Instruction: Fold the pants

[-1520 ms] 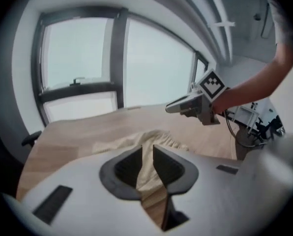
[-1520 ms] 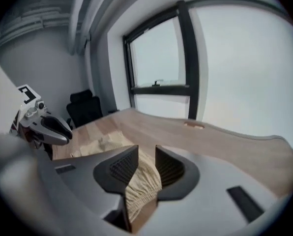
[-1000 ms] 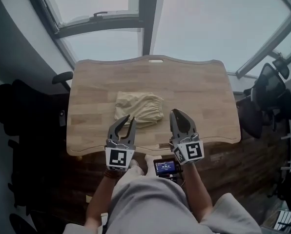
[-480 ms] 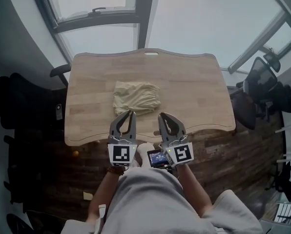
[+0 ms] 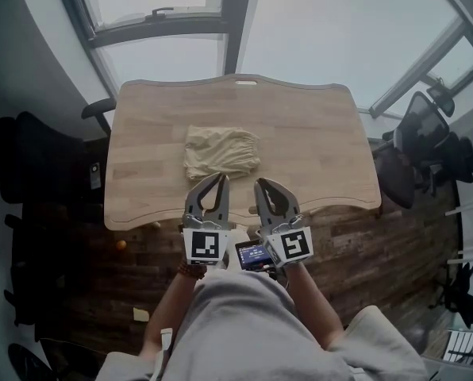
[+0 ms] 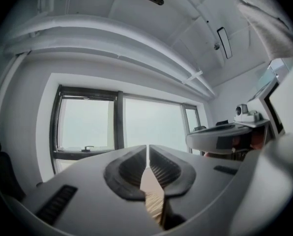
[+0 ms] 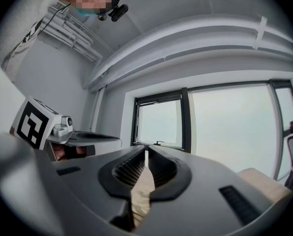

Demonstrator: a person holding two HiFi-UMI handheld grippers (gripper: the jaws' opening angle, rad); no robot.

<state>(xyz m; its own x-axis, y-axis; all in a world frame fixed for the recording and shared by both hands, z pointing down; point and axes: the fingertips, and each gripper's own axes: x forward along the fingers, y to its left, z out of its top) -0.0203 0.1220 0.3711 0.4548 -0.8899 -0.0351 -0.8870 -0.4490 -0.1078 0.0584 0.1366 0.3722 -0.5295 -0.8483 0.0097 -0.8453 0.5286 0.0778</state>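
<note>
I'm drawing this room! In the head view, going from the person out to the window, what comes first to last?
Small screen → left gripper (jaws just been closing, nothing between them) beside right gripper → folded pants → far table edge → window.

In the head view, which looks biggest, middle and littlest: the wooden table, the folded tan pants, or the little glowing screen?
Largest: the light wooden table, by far.
Middle: the folded tan pants lying on it.
Smallest: the small black glowing screen, even though it sits nearer the camera.
</note>
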